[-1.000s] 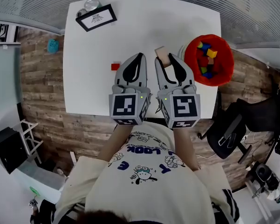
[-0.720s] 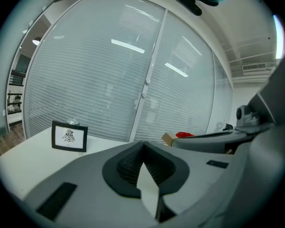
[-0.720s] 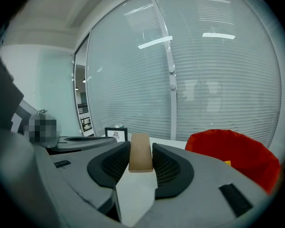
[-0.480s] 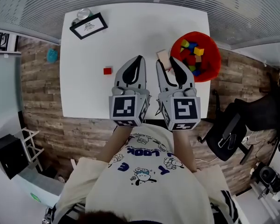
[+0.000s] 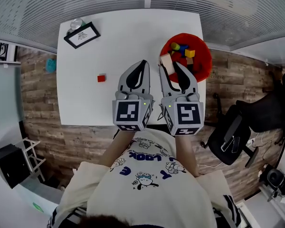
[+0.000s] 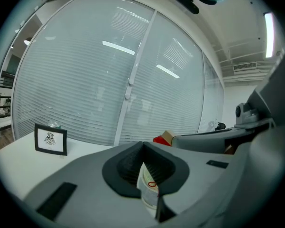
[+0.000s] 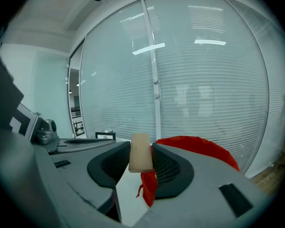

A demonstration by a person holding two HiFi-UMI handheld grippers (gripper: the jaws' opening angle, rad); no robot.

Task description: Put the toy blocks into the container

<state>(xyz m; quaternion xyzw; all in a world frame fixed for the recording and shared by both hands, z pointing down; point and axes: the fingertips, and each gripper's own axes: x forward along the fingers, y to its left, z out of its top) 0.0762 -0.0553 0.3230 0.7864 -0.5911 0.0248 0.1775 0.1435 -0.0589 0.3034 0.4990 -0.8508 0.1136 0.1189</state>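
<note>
White bench (image 5: 128, 37) carried the red container (image 5: 201, 68) hard against its right edge, so a nudge from the right hand-held gripper (image 5: 170, 66) could have pushed that soft-looking tub off the side. The gripper was pinching a pale wooden block (image 5: 166, 61) by its narrow faces, and the block hung about over the container's near left rim rather than clearly above the opening. Let go there, it seemed likely to strike the rim and bounce onto the bench, or fold the wall inward. In the right gripper view the block (image 7: 141, 152) stood well above the pads, a short bite that could have let it pivot or slip. The left hand-held gripper (image 5: 142, 65) was pressed together and empty, close beside its partner, where the two might have knocked. One small red block (image 5: 101, 78) lay alone, well to the left. The right gripper hid the container's near rim, and its floor and depth of fill could not be judged. A pale patch with a red mark behind the left pads (image 6: 133, 163) was unreadable, as was the round object behind the picture frame (image 5: 81, 34).
</note>
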